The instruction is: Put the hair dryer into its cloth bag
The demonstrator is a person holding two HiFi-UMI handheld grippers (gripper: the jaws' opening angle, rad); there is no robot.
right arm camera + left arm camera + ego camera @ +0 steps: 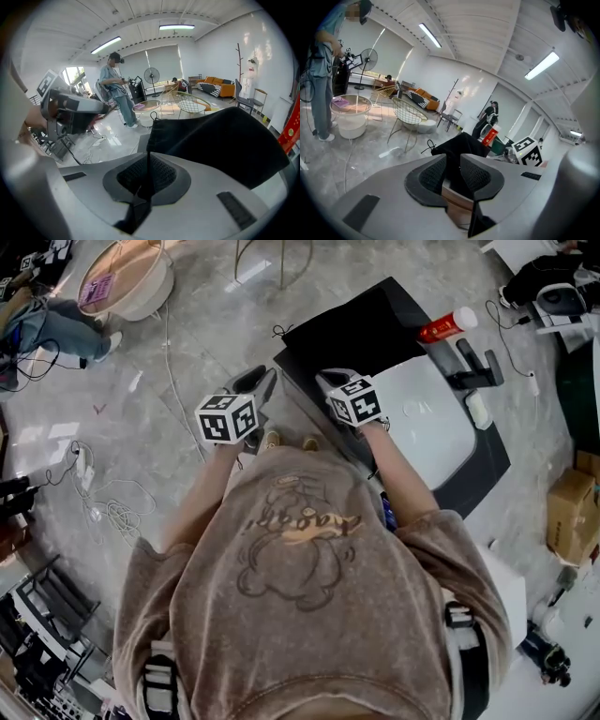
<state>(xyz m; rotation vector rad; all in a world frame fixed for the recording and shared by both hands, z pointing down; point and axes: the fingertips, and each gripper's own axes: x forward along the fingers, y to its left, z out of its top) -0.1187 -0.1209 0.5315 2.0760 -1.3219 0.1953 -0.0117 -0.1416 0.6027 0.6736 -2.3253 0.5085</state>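
Right gripper (147, 159) jaws pressed together, pinching the hem of the black cloth bag (225, 140): soft matte fabric with a drawstring loop at the corner. Left gripper (452, 161) jaws slightly apart with nothing in them, near the bag's edge. The hair dryer (472, 365), a dark, hard T-shape, lies well apart on the dark table (487, 470). Early stage: bag gripped, not yet opened, insertion still to do

The cloth bag (366, 329) is black, the tube (439, 331) red, the floor (216, 324) grey marbled.
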